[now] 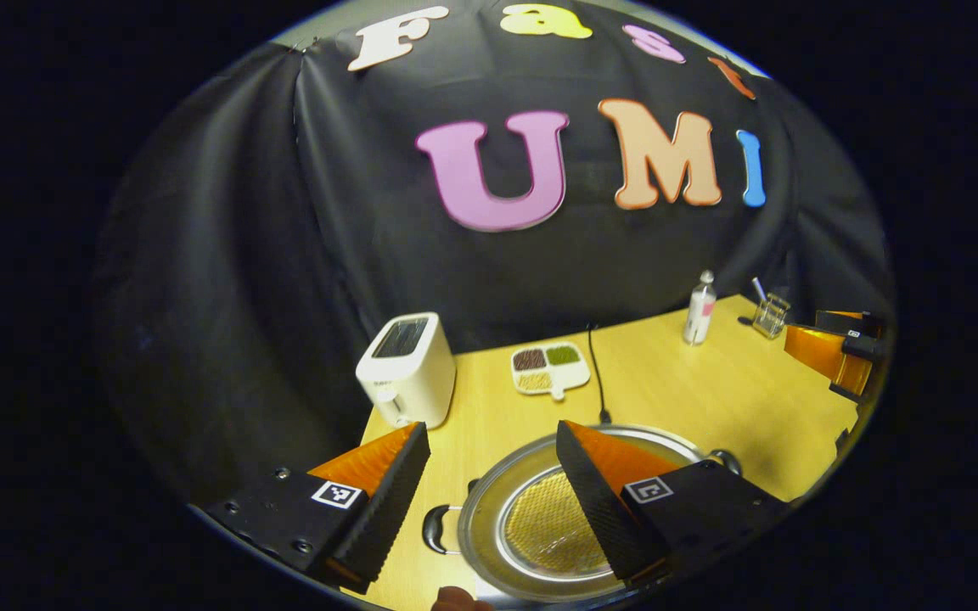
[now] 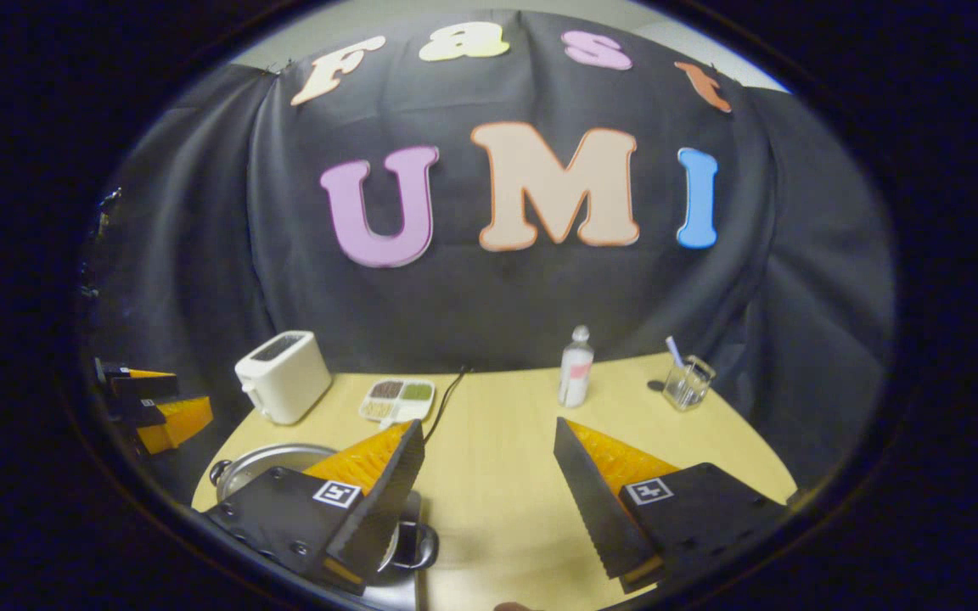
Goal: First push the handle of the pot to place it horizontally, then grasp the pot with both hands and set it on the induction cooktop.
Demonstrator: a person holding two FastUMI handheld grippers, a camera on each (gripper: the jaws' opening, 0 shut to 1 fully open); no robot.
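In the left gripper view, the left gripper (image 1: 489, 475) hangs wide open and empty above a wooden table (image 1: 710, 390), with a white toaster (image 1: 407, 369) beyond its left finger, the steel pot (image 1: 540, 518) directly below between and under its fingers, and a black side handle (image 1: 436, 530) pointing left. In the right gripper view, the right gripper (image 2: 489, 475) is equally wide open holding nothing; the pot (image 2: 272, 462) sits under its left finger, another handle (image 2: 417, 543) just inside that finger, a bottle (image 2: 576, 367) and glass cup (image 2: 688, 382) ahead.
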